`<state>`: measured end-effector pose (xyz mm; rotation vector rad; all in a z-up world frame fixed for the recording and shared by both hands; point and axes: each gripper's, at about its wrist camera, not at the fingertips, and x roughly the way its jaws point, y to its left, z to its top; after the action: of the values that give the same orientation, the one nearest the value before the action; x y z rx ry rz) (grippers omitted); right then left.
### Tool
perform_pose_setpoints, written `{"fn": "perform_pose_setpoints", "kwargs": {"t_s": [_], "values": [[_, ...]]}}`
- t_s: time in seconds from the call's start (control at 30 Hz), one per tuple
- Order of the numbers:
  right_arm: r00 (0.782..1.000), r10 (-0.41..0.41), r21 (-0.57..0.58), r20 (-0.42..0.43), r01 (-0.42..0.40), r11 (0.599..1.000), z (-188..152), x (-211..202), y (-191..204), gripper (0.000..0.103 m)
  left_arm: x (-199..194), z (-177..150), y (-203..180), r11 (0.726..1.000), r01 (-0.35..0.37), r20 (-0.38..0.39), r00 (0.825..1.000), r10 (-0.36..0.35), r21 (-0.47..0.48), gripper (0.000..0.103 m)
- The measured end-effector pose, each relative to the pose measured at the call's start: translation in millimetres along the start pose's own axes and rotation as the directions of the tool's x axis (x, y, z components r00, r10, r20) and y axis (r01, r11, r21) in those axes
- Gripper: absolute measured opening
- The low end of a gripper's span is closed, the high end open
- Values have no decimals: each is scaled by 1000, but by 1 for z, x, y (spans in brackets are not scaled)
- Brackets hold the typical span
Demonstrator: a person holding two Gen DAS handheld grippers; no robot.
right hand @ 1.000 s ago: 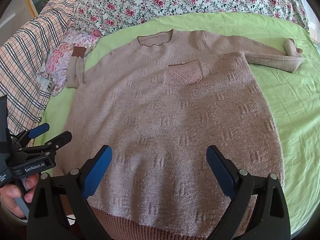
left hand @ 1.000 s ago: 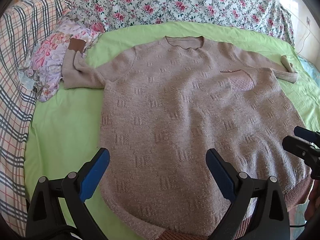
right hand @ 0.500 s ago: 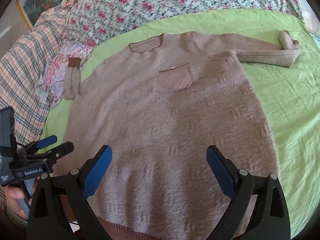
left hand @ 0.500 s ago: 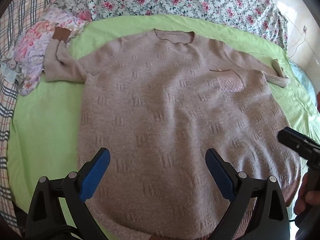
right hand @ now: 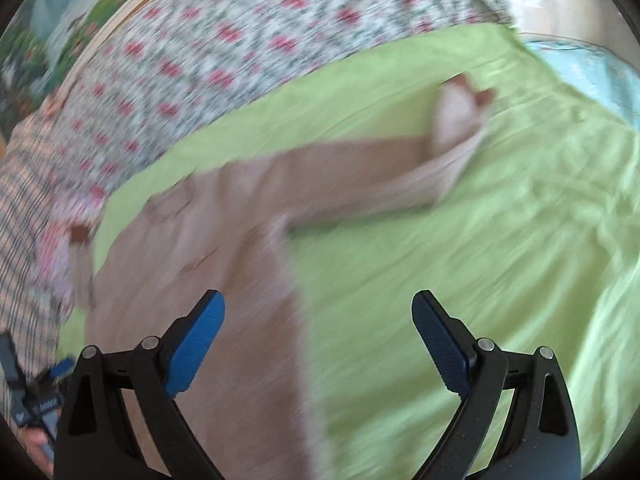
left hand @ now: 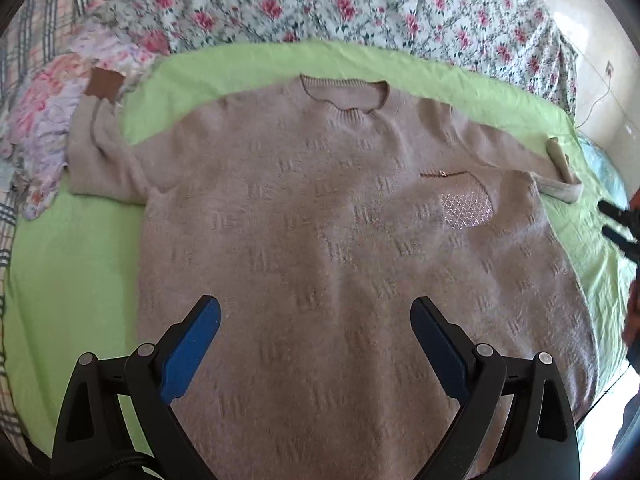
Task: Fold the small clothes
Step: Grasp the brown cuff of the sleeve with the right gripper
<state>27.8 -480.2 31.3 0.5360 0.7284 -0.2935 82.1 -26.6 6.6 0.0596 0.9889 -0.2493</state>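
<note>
A beige knit sweater [left hand: 340, 240] lies flat, front up, on the green sheet [left hand: 68, 280], its sparkly chest pocket [left hand: 466, 204] to the right. Its left sleeve [left hand: 100, 152] reaches onto a floral cloth; its right sleeve [left hand: 532, 164] stretches to the right with the cuff folded back. My left gripper [left hand: 316, 316] hangs open above the sweater's lower half, holding nothing. In the blurred right wrist view my right gripper [right hand: 318, 316] is open over the sweater's right side edge [right hand: 296, 300], with the right sleeve [right hand: 380, 176] ahead. The right gripper also shows at the left view's right edge [left hand: 620, 228].
A rose-patterned quilt [left hand: 360, 4] runs along the far side of the bed. A crumpled floral cloth [left hand: 48, 120] and a plaid blanket [left hand: 24, 32] lie at the left. Bare green sheet [right hand: 480, 240] spreads to the right of the sweater. A hand [right hand: 38, 436] holds the left gripper.
My right gripper has swung quickly to the right, from over the sweater's body to its right edge and sleeve. My left gripper has shifted right and forward over the sweater. Both stayed open.
</note>
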Motion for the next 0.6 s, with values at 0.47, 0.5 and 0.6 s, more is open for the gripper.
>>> {"fn": "perform_pose_setpoints", "kwargs": {"t_s": [0.47,0.5,0.6], "values": [[981,-194,225,-6,190,956,137,121,-151,54,44,30,-13,999,-45,-10,999,45,16,96],[982,-187,249,-13,184,951,139,127,-159,52,48,31,-14,998,-52,-28,998,53,29,96],[992,-123,297,-6,119,947,142,132,-171,19,57,29,-11,998,-54,-49,997,55,23,96]]}}
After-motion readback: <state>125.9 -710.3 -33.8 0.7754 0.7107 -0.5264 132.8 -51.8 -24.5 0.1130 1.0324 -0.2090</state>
